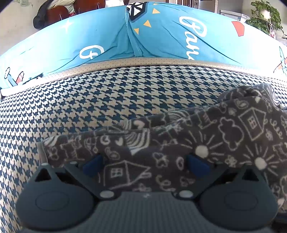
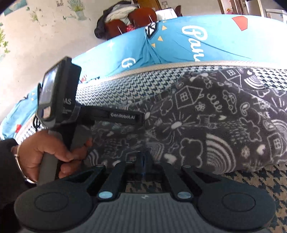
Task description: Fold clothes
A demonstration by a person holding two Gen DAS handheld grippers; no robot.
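The grey garment (image 1: 179,143) with white doodles lies on the houndstooth cushion (image 1: 89,100), straight ahead of both tongs. The left tongs (image 1: 146,164) stand wide open, with a fold of the garment lying between the blue pads (image 1: 93,164). The right tongs (image 2: 142,161) are fully closed, pinching the garment's near edge. A hand (image 2: 48,152) grips the left tool's handle, left of the right tongs.

Cream wall (image 2: 44,41), blue printed bedding (image 1: 161,39), potted plant (image 1: 265,16)
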